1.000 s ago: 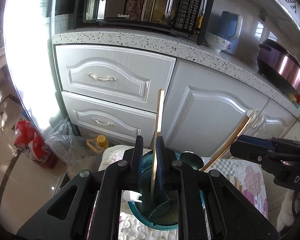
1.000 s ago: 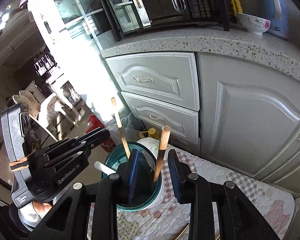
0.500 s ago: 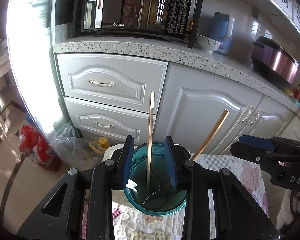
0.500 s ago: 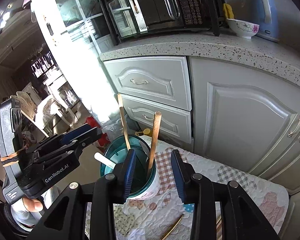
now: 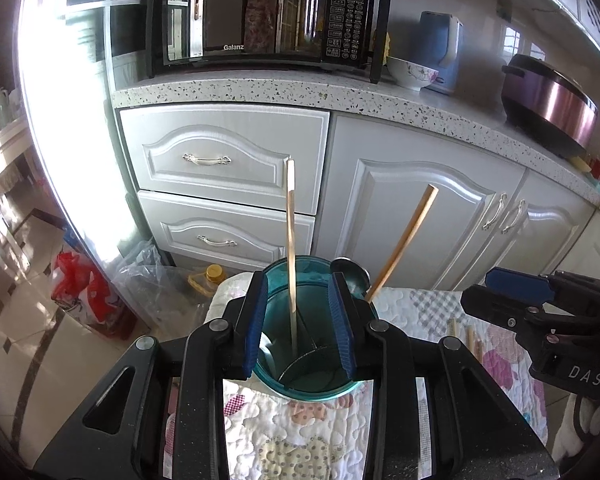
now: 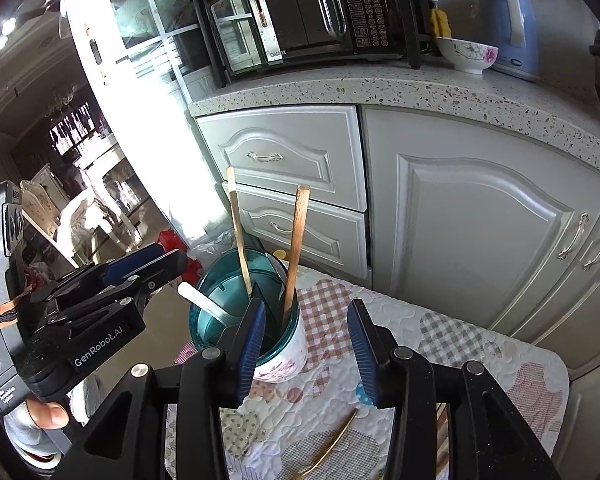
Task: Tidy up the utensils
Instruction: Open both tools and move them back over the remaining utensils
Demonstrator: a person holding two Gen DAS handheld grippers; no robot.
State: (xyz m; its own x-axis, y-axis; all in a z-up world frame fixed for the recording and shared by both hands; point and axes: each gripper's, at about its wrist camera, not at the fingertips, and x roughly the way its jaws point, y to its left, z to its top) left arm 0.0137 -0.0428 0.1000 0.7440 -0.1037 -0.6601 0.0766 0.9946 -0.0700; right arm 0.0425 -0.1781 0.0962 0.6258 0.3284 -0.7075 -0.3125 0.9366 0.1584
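Teal utensil holder (image 5: 312,364) stands on quilted mat (image 6: 440,344), holding 2 wooden chopsticks (image 5: 290,248) upright and tilted, plus a white spoon (image 6: 202,302). Left gripper (image 5: 300,328): fingers spread, empty, straddling the holder rim. Right gripper (image 6: 308,340): fingers spread, empty, just beside the holder. Gold utensil (image 6: 332,446) lies on mat.

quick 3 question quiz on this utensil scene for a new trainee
1. True or false: the left gripper is shut on the pale chopstick.
2. How many wooden sticks stand in the teal holder?
3. What lies on the quilted mat in front of the right gripper? A) gold utensil B) knife C) cup

Key: 1 false, it is open. 2 two, the pale one and the darker chopstick. 3 A, the gold utensil.
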